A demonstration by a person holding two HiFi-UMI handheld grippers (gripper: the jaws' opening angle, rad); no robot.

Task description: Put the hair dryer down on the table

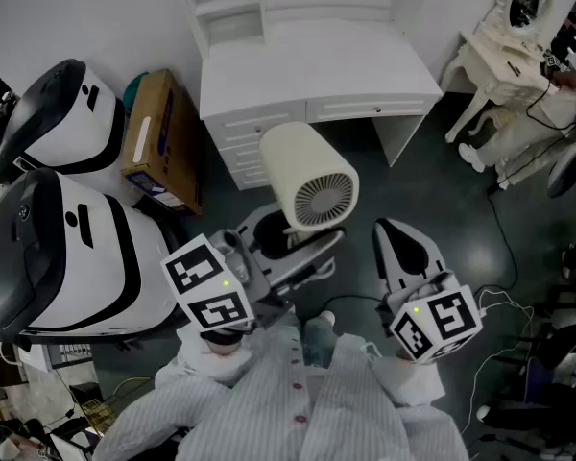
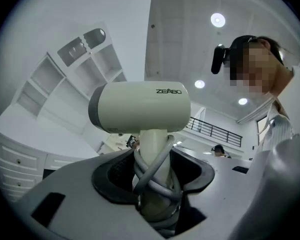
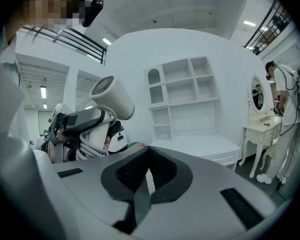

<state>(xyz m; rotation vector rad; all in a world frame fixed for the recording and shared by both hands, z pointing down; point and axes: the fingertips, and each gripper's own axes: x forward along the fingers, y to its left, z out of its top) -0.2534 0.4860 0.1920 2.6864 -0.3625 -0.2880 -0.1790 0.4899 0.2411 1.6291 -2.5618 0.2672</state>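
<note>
Probably top-heavy, the stiff hair dryer [image 2: 140, 106] is pinched by the left tool [image 2: 155, 176] at its cord-wrapped handle [image 2: 152, 144]; the right tool [image 3: 140, 184] is pressed together, empty.

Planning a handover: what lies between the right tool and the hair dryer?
Only bare floor shows between the right tool and the hair dryer in the head view.

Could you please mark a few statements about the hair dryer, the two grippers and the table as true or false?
1. The left gripper grips the hair dryer by its handle. True.
2. The hair dryer lies on the white table. False: it is held in the air, in front of the table.
3. The right gripper stands wide open. False: its jaws are together, with nothing between them.
4. A grey cord is wound round the handle. True.
</note>
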